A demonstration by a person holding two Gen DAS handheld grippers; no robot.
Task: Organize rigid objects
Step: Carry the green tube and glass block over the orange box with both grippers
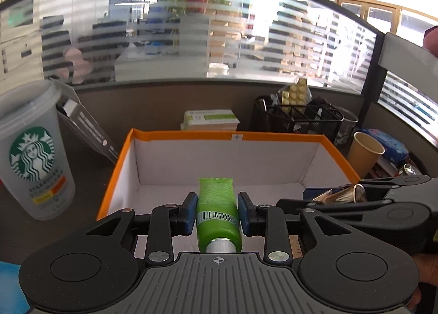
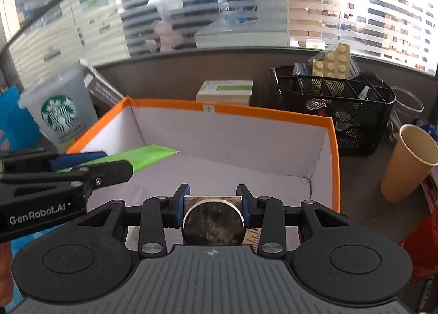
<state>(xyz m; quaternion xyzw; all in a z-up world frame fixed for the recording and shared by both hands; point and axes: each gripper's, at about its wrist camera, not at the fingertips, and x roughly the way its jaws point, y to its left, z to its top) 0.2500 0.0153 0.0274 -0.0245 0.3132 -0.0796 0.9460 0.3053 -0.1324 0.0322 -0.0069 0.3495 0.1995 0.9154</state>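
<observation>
My left gripper (image 1: 217, 211) is shut on a green tube (image 1: 217, 204) with a silver cap, held over the near edge of an orange-rimmed white box (image 1: 191, 136). In the right wrist view the tube (image 2: 145, 156) pokes over the box (image 2: 246, 114) from the left gripper (image 2: 90, 166). My right gripper (image 2: 213, 203) is shut on a shiny metal container (image 2: 213, 222) with a round dark end, also above the box's near edge. In the left wrist view the right gripper (image 1: 336, 193) and its metal container (image 1: 345, 195) sit to the right.
A Starbucks cup (image 1: 32, 155) stands left of the box. Behind it are a green-and-white carton (image 1: 210, 119) and a black mesh organizer (image 1: 301, 117) with a beige brick plate (image 2: 332, 63). A brown paper cup (image 2: 408, 163) stands at the right.
</observation>
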